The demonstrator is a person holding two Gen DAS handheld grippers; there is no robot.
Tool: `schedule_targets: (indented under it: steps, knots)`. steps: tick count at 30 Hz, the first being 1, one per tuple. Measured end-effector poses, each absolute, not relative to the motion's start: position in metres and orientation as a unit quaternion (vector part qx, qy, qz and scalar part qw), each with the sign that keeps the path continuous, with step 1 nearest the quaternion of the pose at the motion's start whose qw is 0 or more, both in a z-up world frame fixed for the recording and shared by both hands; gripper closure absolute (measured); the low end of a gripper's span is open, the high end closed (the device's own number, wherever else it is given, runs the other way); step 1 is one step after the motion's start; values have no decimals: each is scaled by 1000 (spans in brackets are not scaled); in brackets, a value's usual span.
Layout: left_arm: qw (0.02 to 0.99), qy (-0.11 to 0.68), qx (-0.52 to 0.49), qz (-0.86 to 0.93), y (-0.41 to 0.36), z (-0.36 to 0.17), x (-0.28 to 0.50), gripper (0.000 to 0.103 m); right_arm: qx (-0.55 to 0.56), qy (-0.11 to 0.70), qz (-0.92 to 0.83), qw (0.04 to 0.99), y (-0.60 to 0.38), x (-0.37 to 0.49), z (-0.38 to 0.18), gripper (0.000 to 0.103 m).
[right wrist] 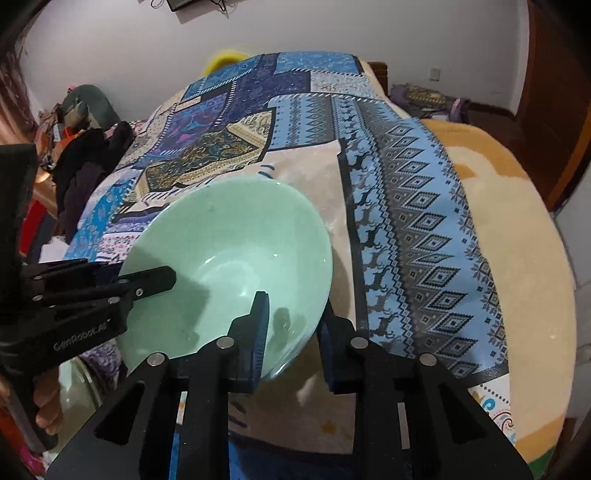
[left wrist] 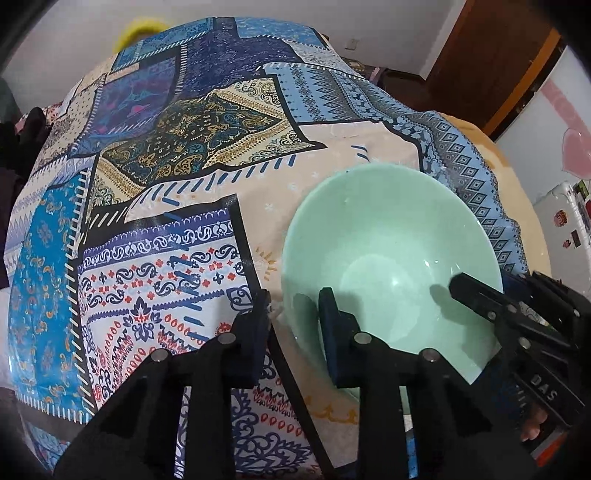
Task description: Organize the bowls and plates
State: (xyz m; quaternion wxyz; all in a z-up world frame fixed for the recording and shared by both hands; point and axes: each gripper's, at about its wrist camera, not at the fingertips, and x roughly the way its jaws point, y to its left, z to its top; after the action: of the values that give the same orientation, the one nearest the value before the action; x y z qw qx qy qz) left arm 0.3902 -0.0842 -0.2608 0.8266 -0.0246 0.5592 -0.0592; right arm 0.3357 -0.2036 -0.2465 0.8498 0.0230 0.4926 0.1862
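Observation:
A mint-green bowl (left wrist: 388,229) is over the patterned cloth, empty inside. My left gripper (left wrist: 294,295) is shut on the bowl's near-left rim, one finger inside and one outside. My right gripper (right wrist: 293,310) is shut on the near rim of the same bowl (right wrist: 240,229), one pad inside and the other under the wall. Each view shows the other tool: the right gripper (left wrist: 495,284) clamps the rim at the right, and the left gripper (right wrist: 125,271) clamps it at the left. The bowl looks tilted in the right wrist view.
A patchwork blue tablecloth (left wrist: 166,155) covers the surface, with an orange-beige blanket (right wrist: 517,240) along its right side. Another pale green dish (right wrist: 74,384) shows low at the left. Piled clothes (right wrist: 85,166) lie at the left, and a yellow thing (left wrist: 140,29) at the far end.

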Motion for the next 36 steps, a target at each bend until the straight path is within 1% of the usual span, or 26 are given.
schedule_targets:
  steps: [2, 4, 7, 13, 26, 36]
  knots:
    - [828, 557, -17, -58, -87, -260, 390, 78, 15, 488, 182, 854, -201, 332, -244, 82]
    - [826, 559, -11, -62, -91, -260, 391, 87, 16, 488, 181, 854, -201, 330, -241, 83]
    - [828, 558, -3, -56, -94, -258, 388, 87, 18, 488, 186, 853, -204, 324, -236, 83]
    - [827, 559, -19, -61, -89, -249, 375, 87, 23, 475, 189, 859, -204, 307, -219, 83]
    - [856, 512, -36, -66, -78, -186, 323, 87, 20, 438, 199, 877, -193, 266, -173, 83]
    - [872, 483, -46, -66, -60, -144, 271, 87, 14, 414, 213, 885, -171, 230, -149, 83]
